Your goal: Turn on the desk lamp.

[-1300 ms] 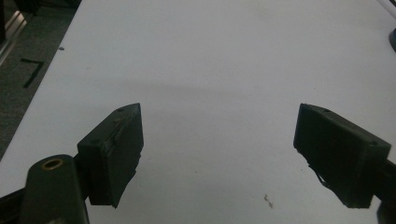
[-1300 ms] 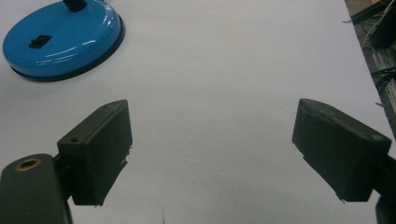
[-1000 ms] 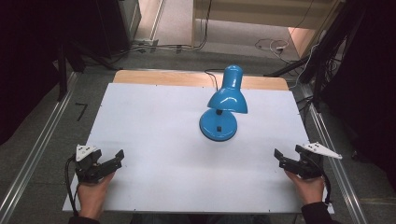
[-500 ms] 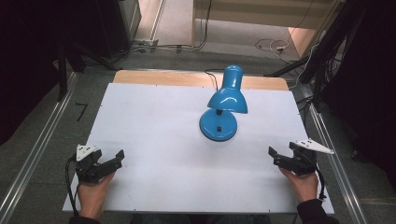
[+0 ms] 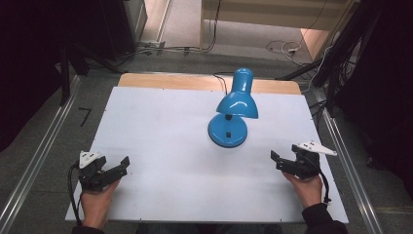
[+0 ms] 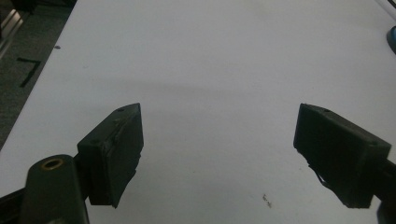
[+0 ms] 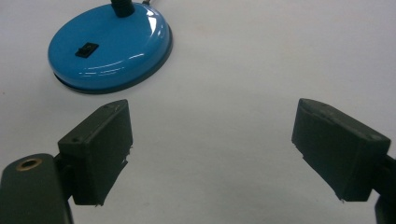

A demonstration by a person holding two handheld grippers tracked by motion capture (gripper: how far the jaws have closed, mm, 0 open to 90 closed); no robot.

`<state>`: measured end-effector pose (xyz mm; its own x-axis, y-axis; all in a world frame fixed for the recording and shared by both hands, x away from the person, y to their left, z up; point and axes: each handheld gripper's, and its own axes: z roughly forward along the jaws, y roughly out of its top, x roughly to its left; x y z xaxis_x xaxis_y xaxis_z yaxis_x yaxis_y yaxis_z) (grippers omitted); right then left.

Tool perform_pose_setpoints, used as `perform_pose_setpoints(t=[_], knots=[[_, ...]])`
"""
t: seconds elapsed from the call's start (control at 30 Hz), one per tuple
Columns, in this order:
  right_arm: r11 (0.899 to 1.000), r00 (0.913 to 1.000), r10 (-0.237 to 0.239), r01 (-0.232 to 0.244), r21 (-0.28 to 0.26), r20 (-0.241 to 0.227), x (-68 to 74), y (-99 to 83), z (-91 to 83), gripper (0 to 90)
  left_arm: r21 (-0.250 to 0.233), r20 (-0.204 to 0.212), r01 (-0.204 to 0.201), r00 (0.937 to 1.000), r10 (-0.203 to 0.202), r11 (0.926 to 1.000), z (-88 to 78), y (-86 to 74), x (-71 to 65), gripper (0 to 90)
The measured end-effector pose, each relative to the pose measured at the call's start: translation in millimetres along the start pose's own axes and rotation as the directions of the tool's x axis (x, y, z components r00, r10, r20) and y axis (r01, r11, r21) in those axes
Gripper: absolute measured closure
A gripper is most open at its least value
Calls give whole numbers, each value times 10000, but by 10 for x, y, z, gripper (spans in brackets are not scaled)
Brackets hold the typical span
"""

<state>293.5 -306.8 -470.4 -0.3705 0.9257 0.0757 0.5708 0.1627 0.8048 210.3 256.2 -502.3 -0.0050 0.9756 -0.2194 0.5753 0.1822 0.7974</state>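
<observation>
Ahead of the right gripper (image 5: 278, 162), up and to its left, stands the blue desk lamp (image 5: 233, 114); both grippers hold nothing, jaws spread wide.

The lamp's round base (image 7: 110, 45) with its black switch (image 7: 87, 50) lies just beyond the right gripper's left jaw, apart from it. The likely step is a reach for the lamp: I would steer left to centre the base between the jaws, approach low, and avoid tipping the shade. The left gripper (image 5: 117, 168) rests far to the lamp's other side over the bare white table (image 6: 219, 70).
</observation>
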Motion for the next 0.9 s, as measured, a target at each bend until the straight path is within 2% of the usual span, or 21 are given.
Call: perform_pose_setpoints(t=[0.9], knots=[[9994, 9980, -342, 343, 20, -533, 239, 119, 167, 120, -67, 6, -52, 10000, 53, 10000, -18, 3, -5, 165]])
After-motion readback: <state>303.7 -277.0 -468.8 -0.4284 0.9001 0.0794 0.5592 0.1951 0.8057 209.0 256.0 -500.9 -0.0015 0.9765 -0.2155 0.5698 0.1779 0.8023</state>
